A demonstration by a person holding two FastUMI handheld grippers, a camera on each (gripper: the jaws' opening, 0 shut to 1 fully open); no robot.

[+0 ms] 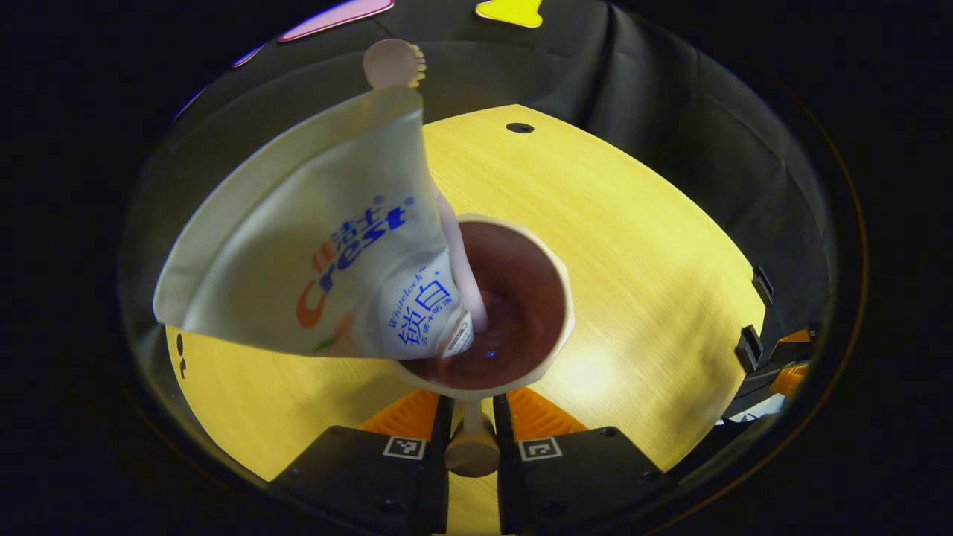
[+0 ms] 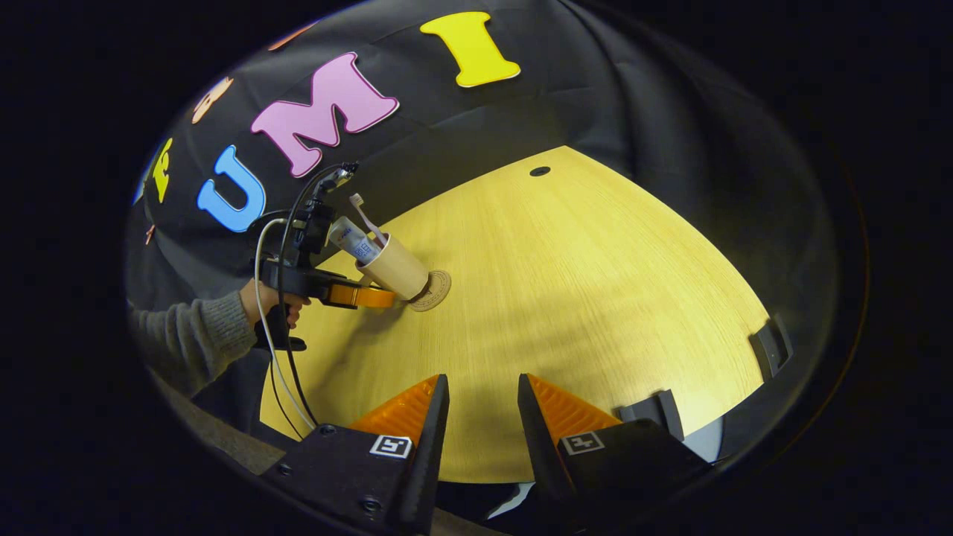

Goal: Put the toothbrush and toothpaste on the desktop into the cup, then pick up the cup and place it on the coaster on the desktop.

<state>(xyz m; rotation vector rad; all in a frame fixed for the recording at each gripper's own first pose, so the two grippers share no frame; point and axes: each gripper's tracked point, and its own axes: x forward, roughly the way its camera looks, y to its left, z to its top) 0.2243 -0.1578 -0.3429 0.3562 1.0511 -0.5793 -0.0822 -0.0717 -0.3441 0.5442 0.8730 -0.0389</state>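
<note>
Left gripper view looks down into the cup (image 1: 514,313), so its outer wall and base are hidden and the coaster under it cannot be made out there. The toothpaste (image 1: 327,246) leans out of the cup toward the left and covers much of the surface (image 1: 633,246) behind it. The toothbrush (image 1: 461,268) stands in the cup beside the tube, its head (image 1: 393,63) poking out above the tube's flat end. The left tool (image 1: 473,424) has its two fingers pressed against the cup's handle at the near rim, pinching it.

Right gripper view shows the same cup (image 2: 396,266) from afar, tilted, its base touching the round coaster (image 2: 433,289); whether it sits flat is too small to tell. The left tool (image 2: 365,296) reaches it from the left, held by a hand (image 2: 266,301) in a grey sleeve (image 2: 190,339), cables hanging below. The right tool (image 2: 482,417) is spread apart, holding nothing, well apart from the cup near the surface's near edge. Broad bare wood lies between the two tools and out to the right, where black clamps (image 2: 767,346) sit on the rim.
</note>
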